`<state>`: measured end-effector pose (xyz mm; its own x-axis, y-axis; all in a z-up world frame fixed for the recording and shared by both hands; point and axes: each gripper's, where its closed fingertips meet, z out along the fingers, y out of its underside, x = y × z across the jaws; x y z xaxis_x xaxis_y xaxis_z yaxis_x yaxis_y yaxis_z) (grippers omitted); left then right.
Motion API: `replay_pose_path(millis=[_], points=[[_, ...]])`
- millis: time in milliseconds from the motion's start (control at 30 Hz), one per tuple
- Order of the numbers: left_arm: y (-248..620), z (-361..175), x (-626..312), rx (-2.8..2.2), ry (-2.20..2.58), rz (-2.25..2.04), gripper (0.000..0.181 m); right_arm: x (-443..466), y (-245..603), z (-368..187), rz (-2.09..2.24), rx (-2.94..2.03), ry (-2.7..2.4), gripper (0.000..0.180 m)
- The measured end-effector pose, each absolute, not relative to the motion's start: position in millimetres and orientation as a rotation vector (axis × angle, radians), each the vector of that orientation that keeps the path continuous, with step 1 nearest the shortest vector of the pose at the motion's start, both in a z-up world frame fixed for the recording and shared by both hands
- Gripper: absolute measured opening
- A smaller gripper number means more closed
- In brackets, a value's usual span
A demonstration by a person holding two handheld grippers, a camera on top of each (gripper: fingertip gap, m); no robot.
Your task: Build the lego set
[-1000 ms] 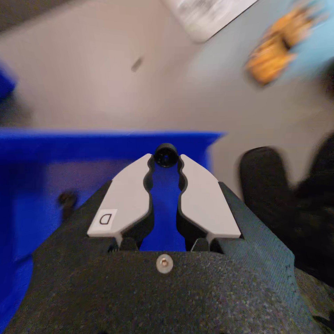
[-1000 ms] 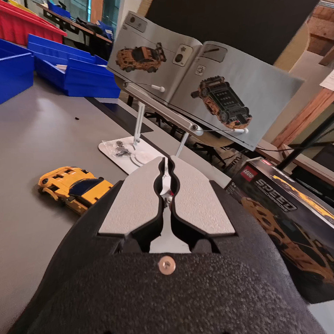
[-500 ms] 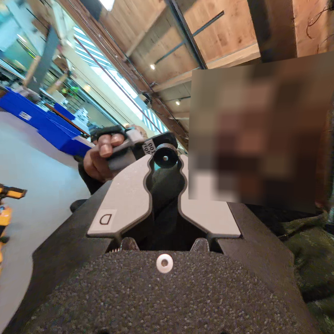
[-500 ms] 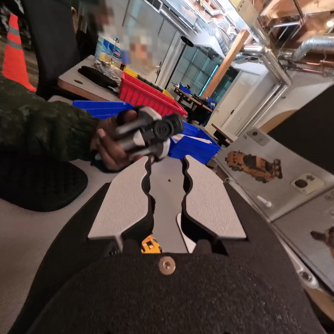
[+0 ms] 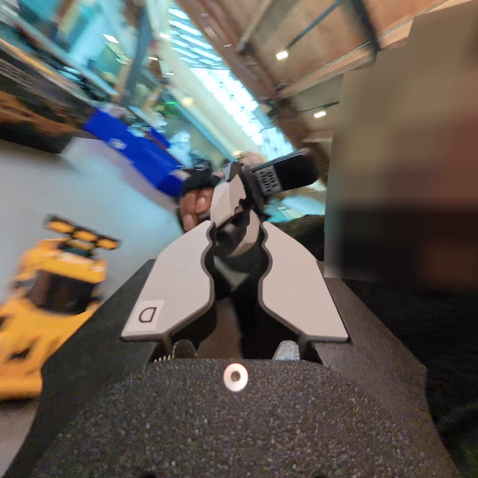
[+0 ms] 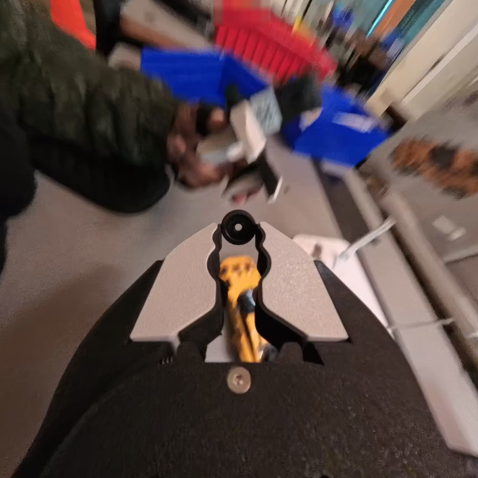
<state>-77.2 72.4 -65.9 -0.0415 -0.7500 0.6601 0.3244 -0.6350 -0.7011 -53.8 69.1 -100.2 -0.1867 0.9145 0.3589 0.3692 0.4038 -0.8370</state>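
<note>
My right gripper [image 6: 238,229] is shut on a small black wheel [image 6: 238,227], pinched between its fingertips. Below it, seen through the gap between the fingers, the yellow Lego car [image 6: 240,282] sits on the grey table. My left gripper [image 5: 237,229] is open and holds nothing. The right gripper also shows in the left wrist view [image 5: 238,217], blurred, just beyond my left fingertips and held by a hand. The yellow car [image 5: 51,297] lies close at the left of that view, blurred.
A hand [image 6: 191,155] in a dark green sleeve [image 6: 77,116] reaches over the table [image 6: 64,258]. Blue bins [image 6: 207,72] and a red bin [image 6: 271,49] stand behind. The instruction booklet [image 6: 434,165] on its white stand [image 6: 362,284] is at the right.
The black wheel has passed from my left gripper to my right gripper. The left jaws have opened and are empty. Both views have swung, and the car is now under the right gripper.
</note>
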Motion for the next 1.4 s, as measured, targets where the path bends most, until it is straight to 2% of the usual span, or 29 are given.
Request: replay_pose_path(millis=[167,300,400,567,767,833,1067,1267,1400], points=[[83,-89,-128,-1.656,0.516,-1.122,0.022,-9,81,-213,0.522,-1.513,-2.096,0.024],[84,-82,-174,-1.714,0.47,-0.695,0.022,0,73,-255,0.407,-1.596,-2.252,0.024],[78,-73,-214,-1.769,0.44,-0.414,0.025,-5,70,-257,0.444,-1.632,-2.273,0.024],[58,-74,-307,-1.976,0.374,-0.004,0.028,-9,69,-248,0.542,-1.642,-2.212,0.037],[10,-124,-441,-2.484,0.28,0.286,0.032,-5,72,-212,0.74,-1.623,-1.943,0.035],[-8,-149,-475,-2.69,0.286,0.318,0.041,-2,76,-206,0.769,-1.628,-1.871,0.033],[-60,-222,-535,-3.212,0.394,0.283,0.035,4,82,-195,0.814,-1.615,-1.752,0.029],[-77,-245,-540,-3.423,0.532,0.203,0.037,9,85,-193,0.829,-1.639,-1.714,0.028],[-75,-248,-542,-3.43,0.539,0.161,0.024,10,84,-193,0.826,-1.635,-1.711,0.027]])
